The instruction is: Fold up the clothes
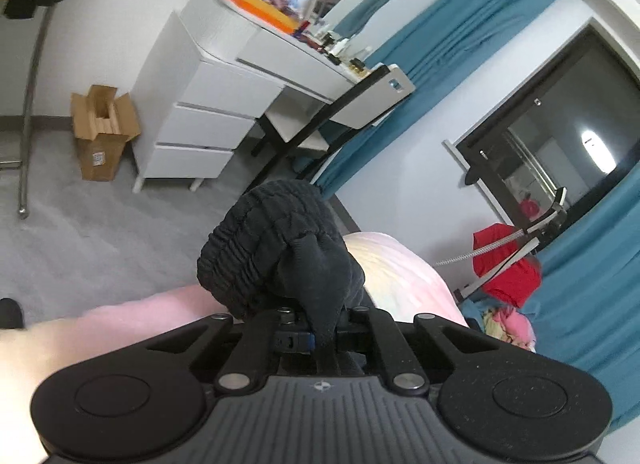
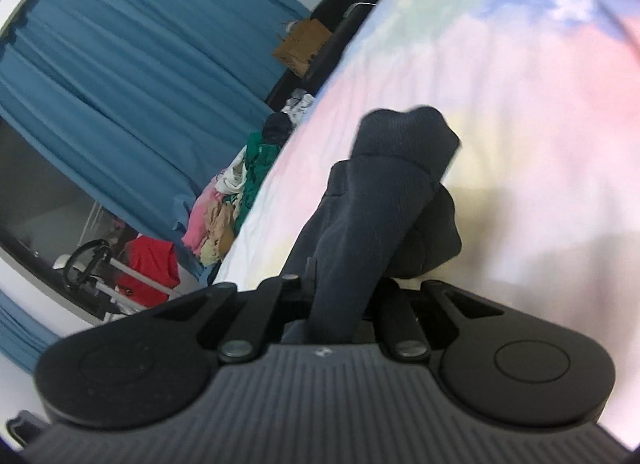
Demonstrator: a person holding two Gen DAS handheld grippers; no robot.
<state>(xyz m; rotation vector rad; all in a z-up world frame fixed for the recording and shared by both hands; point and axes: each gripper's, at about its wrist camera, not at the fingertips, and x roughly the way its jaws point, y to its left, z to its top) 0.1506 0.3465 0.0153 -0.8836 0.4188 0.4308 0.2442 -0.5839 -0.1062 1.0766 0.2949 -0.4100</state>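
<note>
The left gripper (image 1: 316, 328) is clamped on a dark garment (image 1: 276, 252), which bunches up straight ahead of its jaws in a rounded lump with a ribbed, gathered band, likely an elastic waistband. The right gripper (image 2: 340, 304) is likewise closed on dark cloth (image 2: 384, 199); here the fabric is smooth and soft, running away from the jaws in a long fold that ends in a blunt, lumpy tip. It is probably the same garment, though neither view shows both grips together. Each hand therefore has the cloth directly in front, pinched at the fingers, so neither is nearer than the other, and the garment's length appears to run forward along the right gripper's axis. Beneath lies the bed (image 2: 520, 103), its cover a fuzzy pastel of pink, yellow and blue. The coming fold likely depends on lowering the cloth flat onto that cover.
</note>
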